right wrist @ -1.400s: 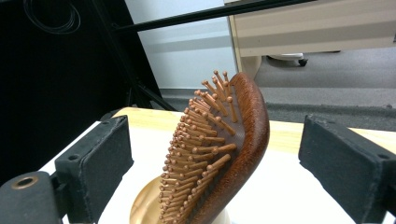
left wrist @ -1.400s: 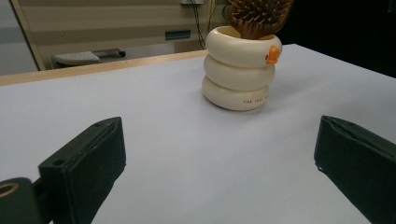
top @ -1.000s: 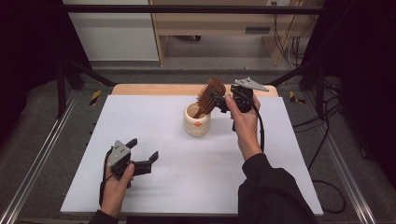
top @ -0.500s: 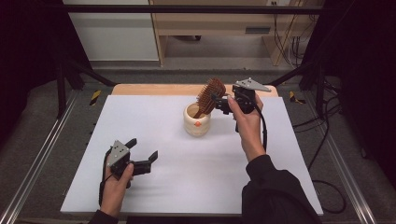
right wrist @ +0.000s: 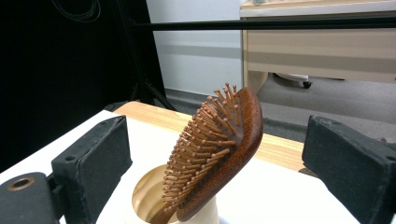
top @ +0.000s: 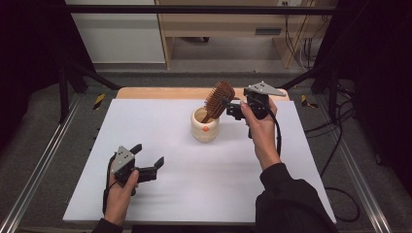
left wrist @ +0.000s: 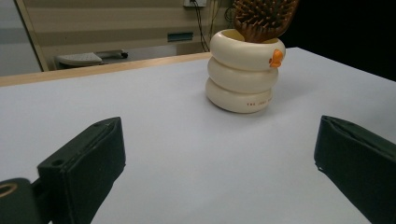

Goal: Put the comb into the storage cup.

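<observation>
Releasing hairbrush (top: 218, 98), right gripper (top: 232, 109) jaws wider

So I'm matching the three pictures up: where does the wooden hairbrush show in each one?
High view: the wooden hairbrush leans out of the cream holder, above centre, beside the right gripper.
Left gripper view: its bristled head is at the top edge, right of centre.
Right gripper view: centre, between the open jaws.
Shared landmark: the cream holder.
</observation>
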{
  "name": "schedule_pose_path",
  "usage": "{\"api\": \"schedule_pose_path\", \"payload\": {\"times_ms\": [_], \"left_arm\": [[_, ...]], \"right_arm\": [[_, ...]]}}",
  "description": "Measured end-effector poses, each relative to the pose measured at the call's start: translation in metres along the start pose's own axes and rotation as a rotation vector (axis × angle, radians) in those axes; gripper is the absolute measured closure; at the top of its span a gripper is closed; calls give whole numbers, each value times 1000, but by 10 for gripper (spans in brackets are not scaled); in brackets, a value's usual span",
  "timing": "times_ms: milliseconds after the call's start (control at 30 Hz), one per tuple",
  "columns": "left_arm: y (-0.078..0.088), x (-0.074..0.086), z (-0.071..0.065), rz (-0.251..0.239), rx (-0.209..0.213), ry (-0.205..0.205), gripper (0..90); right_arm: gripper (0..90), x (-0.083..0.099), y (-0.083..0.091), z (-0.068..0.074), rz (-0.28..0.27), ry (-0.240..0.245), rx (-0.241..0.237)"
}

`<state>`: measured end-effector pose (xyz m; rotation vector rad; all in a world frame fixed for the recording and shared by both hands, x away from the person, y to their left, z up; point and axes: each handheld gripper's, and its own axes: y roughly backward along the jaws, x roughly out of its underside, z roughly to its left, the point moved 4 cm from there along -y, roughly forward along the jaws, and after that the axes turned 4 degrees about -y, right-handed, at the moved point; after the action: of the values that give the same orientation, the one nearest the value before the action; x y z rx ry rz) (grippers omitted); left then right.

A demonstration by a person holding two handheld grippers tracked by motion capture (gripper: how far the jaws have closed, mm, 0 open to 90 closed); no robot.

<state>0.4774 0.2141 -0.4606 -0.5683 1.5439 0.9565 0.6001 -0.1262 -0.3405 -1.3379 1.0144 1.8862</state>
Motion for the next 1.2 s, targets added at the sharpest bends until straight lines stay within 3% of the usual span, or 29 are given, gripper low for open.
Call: {"api": "schedule_pose_path", "payload": {"times_ms": [267, 467, 867, 1200], "left_arm": [[1, 0, 2, -4, -6, 0, 22], [5, -2, 3, -5, -21, -33, 21], [23, -2, 12, -25, -49, -3, 21], [42, -2, 30, -56, -87, 34, 21]], "right_arm": [[78, -2, 6, -2, -4, 13, 2], [72, -2, 11, -2, 0, 37, 4], [64, -10, 27, -1, -50, 34, -3], [47, -13, 38, -3, -78, 37, 2]]}}
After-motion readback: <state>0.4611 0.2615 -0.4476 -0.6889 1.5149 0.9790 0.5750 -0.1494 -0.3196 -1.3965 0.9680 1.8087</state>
